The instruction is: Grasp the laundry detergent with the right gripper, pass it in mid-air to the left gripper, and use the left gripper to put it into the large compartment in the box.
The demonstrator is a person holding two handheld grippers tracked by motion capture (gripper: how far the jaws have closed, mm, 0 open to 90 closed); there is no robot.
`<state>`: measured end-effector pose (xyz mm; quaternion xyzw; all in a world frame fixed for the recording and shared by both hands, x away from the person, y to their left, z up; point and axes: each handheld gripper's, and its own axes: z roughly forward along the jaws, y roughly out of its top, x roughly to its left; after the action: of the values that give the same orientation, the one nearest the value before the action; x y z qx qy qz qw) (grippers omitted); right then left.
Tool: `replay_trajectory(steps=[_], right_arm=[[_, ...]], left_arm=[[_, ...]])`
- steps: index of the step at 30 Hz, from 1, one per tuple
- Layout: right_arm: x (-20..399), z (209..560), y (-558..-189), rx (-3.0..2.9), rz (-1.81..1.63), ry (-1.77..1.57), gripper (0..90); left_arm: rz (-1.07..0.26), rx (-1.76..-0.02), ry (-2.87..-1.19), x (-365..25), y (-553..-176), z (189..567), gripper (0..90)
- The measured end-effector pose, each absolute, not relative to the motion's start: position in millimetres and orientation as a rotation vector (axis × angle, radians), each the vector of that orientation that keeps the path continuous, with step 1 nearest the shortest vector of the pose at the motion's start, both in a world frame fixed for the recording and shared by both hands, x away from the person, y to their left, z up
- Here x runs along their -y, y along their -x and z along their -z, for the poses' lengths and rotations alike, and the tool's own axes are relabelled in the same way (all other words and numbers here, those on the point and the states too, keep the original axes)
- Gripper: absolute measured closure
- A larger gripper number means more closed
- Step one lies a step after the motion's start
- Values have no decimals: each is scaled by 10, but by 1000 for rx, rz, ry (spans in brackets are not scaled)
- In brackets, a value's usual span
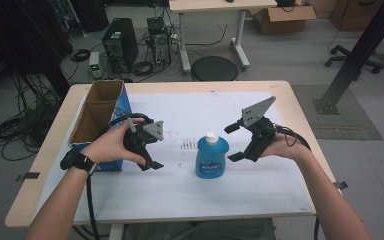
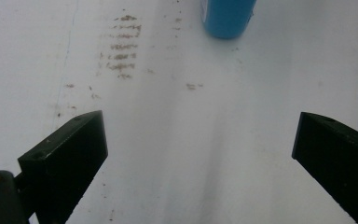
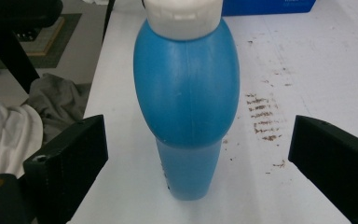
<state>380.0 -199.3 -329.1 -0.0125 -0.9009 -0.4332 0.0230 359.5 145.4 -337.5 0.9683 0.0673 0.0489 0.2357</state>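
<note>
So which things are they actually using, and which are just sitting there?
Being used:
- blue bottle with a white cap, standing upright
- right gripper, open, its jaws either side of the bottle without touching
- left gripper, open, beside the bottle

Just lying about:
- open cardboard box at the table's left edge
- brown smudges on the white table cover
</note>
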Motion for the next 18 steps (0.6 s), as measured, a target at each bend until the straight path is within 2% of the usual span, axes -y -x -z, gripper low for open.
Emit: replay_trajectory(steps=[18], right_arm=[[1819, 3619, -3796, 2752, 1396, 72, 50]], left_arm=[[-137, -185, -2637, -1481, -3592, 3355, 38]])
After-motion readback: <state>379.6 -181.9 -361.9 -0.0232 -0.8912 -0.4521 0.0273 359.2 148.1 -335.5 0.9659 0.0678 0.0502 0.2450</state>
